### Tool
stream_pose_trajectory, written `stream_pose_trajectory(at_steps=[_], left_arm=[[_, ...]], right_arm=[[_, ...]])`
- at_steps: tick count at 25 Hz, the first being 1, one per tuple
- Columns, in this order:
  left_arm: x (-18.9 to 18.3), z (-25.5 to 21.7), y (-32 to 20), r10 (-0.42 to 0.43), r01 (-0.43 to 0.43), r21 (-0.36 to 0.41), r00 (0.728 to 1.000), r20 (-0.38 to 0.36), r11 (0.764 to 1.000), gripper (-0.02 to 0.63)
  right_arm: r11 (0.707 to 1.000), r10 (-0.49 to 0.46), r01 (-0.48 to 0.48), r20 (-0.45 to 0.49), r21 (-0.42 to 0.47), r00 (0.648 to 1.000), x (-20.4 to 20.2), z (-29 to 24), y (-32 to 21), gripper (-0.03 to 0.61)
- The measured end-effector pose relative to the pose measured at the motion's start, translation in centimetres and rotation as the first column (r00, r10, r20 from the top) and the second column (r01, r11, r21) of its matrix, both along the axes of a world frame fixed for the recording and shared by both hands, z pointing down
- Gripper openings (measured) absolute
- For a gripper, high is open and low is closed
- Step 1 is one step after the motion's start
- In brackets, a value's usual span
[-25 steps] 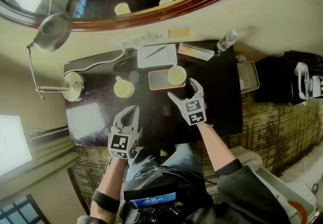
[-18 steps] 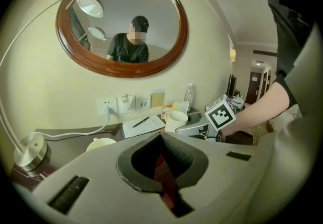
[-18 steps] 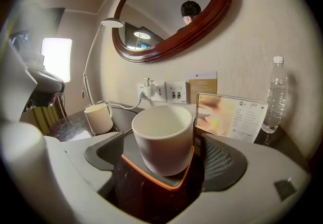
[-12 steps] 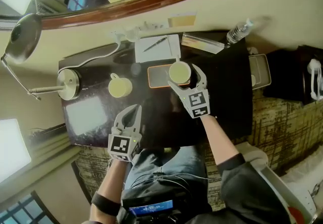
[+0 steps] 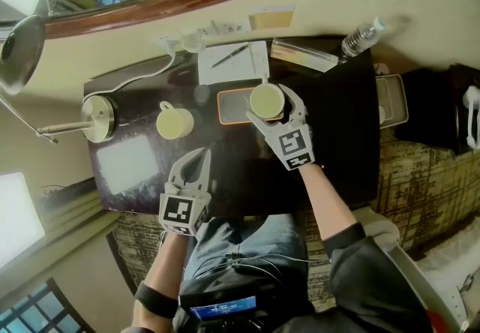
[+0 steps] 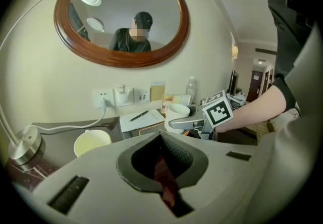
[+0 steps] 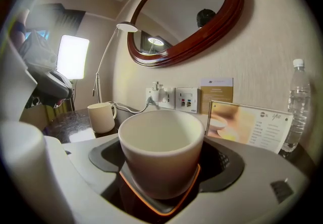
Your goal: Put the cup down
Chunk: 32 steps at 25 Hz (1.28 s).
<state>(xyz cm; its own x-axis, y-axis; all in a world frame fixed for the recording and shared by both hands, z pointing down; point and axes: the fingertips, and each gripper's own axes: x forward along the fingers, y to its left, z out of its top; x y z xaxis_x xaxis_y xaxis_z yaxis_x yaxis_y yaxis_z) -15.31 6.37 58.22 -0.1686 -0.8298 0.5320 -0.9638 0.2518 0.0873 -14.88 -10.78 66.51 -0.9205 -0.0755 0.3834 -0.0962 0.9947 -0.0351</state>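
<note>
A cream cup (image 5: pixel 266 101) (image 7: pixel 160 152) stands on a small dark tray with an orange rim (image 5: pixel 232 106) (image 7: pixel 187 191) at the back of the dark table (image 5: pixel 337 144). My right gripper (image 5: pixel 271 95) reaches over the table and has the cup between its jaws. They have just been closing, and the pads lie against the cup's two sides. In the left gripper view the cup (image 6: pixel 177 112) shows inside those fingers. My left gripper (image 5: pixel 196 155) (image 6: pixel 162 167) hangs shut and empty at the table's front edge.
A second cream cup (image 5: pixel 174 123) (image 7: pixel 102 117) with a handle stands left of the tray. A lamp base (image 5: pixel 97 118) is at far left. At the back wall lie a notepad with pen (image 5: pixel 231 61), a card stand (image 5: pixel 304 54) and a water bottle (image 5: pixel 360 37).
My right gripper has moved forward to the tray and its jaws now flank the cup, narrower than before. The left gripper has sunk slightly and stays shut.
</note>
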Motion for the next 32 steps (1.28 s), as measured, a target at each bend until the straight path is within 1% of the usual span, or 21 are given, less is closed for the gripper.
stream_pose_trajectory(at_steps=[12, 21, 26, 32], left_arm=[[0.5, 0.5, 1.2, -0.016, 0.016, -0.011, 1.0, 0.002, 1.0, 0.0], [0.6, 0.4, 2.6, -0.035, 0.035, -0.004, 0.999, -0.004, 0.999, 0.0], [0.7, -0.5, 2.9, -0.038, 0.038, 0.009, 0.999, -0.011, 0.999, 0.0], [1.6, -1.1, 1.9, -0.007, 0.007, 0.02, 1.0, -0.008, 1.0, 0.0]], right_arm=[[1.0, -0.02, 0.02, 0.005, 0.004, 1.0, 0.4, -0.2, 0.2, 0.433], [0.999, -0.046, 0.045, 0.036, 0.02, 0.998, 0.4, -2.7, 1.1, 0.433], [1.0, -0.006, 0.005, 0.022, 0.02, 1.0, 1.9, -3.9, 0.9, 0.433], [0.995, 0.093, -0.093, -0.011, 0.026, 0.996, 6.0, -4.1, -2.2, 0.433]])
